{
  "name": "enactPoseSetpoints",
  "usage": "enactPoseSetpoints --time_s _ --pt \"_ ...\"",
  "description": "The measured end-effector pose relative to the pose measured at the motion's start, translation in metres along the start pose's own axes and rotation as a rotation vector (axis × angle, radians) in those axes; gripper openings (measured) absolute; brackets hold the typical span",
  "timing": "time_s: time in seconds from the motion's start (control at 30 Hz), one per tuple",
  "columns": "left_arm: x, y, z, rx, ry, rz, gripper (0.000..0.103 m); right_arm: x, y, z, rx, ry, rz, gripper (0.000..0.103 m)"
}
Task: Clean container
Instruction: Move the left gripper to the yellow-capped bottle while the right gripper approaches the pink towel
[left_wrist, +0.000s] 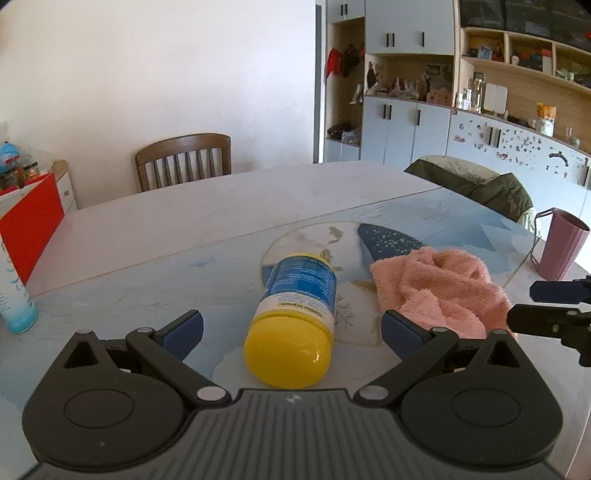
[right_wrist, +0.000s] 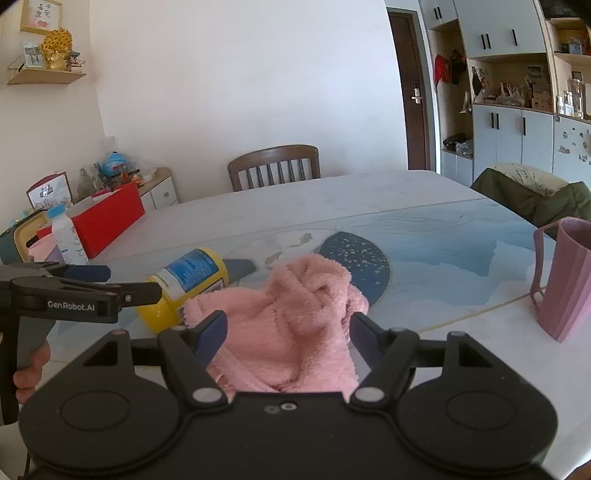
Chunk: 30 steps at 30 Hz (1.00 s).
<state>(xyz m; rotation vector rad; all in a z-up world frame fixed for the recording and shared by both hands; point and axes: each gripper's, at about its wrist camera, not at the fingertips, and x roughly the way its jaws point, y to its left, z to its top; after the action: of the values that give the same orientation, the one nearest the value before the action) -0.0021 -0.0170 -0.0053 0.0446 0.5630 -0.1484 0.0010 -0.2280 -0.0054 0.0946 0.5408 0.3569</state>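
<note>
A yellow jar (left_wrist: 291, 317) with a blue label is seen lying on its side on the bench (left_wrist: 184, 229), its yellow lid turned toward the left wrist camera. The left tool (left_wrist: 291, 328) is held with its jaws spread wide on either side of the lid end, and neither blue pad is seen pressing on the jar. Just to the right of the jar, a crumpled pink cloth (left_wrist: 439, 288) is laid on the bench, partly over a dark blue speckled patch printed on the surface. The right tool (right_wrist: 288, 332) is held above the near part of the cloth with its jaws wide apart; the cloth is seen between the pads, but no pinch on it is shown. A pink pitcher (right_wrist: 565, 277) is stood upright near the right edge of the bench, well apart from the cloth. A white bottle (right_wrist: 68, 240) with a blue cap and a red box (right_wrist: 107, 221) are placed at the left side, and a wooden chair (left_wrist: 184, 162) is set at the far side.
</note>
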Motion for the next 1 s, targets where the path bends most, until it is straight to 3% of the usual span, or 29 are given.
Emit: enactPoseSetpoints --time_s 1.0 --pt "0.009 -0.002 -0.012 -0.041 0.015 -0.032 0.103 0.007 -0.001 0.001 0.016 0.027 0.017 0.073"
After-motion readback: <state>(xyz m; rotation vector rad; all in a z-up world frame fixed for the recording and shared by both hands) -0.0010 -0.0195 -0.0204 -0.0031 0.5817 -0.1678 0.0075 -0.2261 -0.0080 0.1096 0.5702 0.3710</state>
